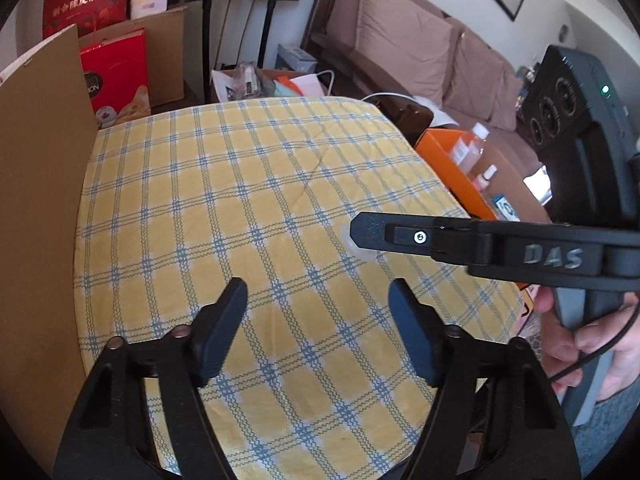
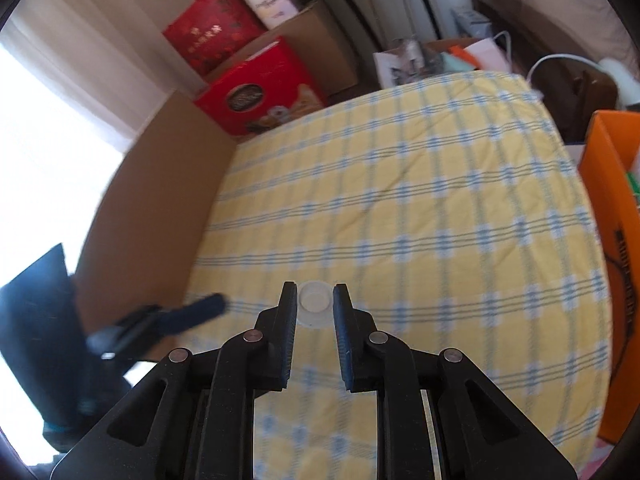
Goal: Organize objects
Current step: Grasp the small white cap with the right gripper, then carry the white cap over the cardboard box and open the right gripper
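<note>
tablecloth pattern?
Yellow with blue-and-white plaid lines; the tablecloth shows sharpest in the left wrist view.

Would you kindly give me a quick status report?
Right gripper closed on small translucent round cap. Left gripper open, empty. Yellow checked tablecloth otherwise bare.

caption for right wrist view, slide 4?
Right tongs shut on a small translucent cap on the yellow checked tablecloth.

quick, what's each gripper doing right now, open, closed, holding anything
Left gripper: open, nothing between its fingers.
Right gripper: closed on the small clear cap lying on the checked tablecloth.
</note>
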Tool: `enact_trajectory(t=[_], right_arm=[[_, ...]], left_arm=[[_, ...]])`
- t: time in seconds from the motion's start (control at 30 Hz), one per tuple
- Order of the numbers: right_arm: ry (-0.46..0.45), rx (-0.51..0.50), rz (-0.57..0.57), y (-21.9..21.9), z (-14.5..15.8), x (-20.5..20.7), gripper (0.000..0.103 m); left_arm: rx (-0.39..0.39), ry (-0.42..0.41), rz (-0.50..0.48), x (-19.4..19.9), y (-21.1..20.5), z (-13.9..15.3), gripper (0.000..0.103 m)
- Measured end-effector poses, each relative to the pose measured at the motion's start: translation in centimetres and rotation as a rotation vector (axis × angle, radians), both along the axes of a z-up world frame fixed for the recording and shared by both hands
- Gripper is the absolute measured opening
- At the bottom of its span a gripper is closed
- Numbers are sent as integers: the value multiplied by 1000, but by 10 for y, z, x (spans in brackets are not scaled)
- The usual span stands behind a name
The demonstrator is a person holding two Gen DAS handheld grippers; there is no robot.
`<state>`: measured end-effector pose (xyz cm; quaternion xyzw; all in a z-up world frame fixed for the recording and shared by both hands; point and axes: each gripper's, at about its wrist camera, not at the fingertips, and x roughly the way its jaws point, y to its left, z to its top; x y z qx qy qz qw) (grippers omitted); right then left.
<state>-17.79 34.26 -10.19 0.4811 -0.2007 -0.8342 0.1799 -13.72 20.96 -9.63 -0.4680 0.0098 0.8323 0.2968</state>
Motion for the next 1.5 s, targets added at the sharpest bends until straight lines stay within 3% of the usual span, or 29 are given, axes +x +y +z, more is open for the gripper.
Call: enact_trajectory(t=[0.2, 0.5, 0.97, 1.5], right_arm=[[8, -54, 40, -12, 16, 3, 17], [40, -63, 76, -34, 34, 9, 17], [98, -36, 127, -65, 66, 15, 17], [159, -24, 218, -130, 107, 13, 17]], left_arm=[[44, 7, 1, 0, -7, 6, 38], [133, 35, -6, 5, -21, 27, 12], [129, 72, 62, 11, -48, 62, 11], [133, 122, 167, 19, -115, 97, 11]])
